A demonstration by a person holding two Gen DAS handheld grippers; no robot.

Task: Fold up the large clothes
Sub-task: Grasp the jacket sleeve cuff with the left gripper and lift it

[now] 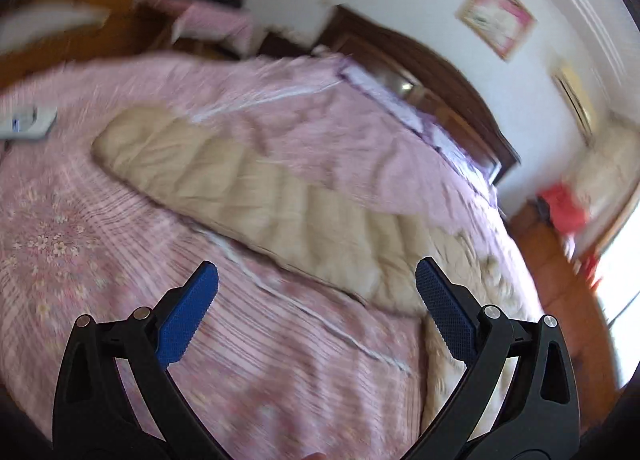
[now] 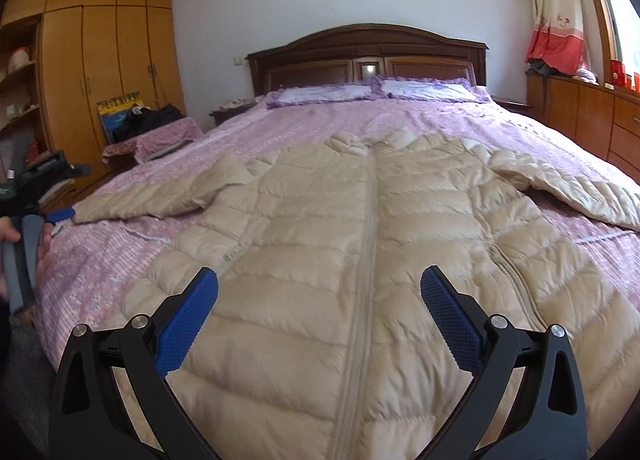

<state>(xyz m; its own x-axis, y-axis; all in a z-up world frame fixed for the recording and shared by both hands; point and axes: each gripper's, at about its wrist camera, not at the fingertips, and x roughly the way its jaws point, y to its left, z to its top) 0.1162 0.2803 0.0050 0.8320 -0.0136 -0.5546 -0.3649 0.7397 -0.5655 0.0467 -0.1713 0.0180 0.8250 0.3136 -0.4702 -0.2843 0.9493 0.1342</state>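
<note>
Item: beige quilted down jacket point(image 2: 360, 228), 1 piece, lying front up and zipped on the pink bedspread point(image 2: 312, 120), 2 sleeves spread to either side. Long axis: along the zipper, collar toward the headboard point(image 2: 368, 48), hem toward the foot of the bed.

Left sleeve point(image 1: 224, 176): flat, cuff pointing outward toward the bed's left edge.

Right gripper point(image 2: 319, 300): fingers wide apart, empty, above the hem.

Left gripper point(image 1: 317, 296): fingers apart, empty, near the sleeve (view blurred).

Risks, judged: slick puffy fabric may slip from a shallow pinch; trapped air may spring folds open; fingers may catch the bedspread too.
</note>
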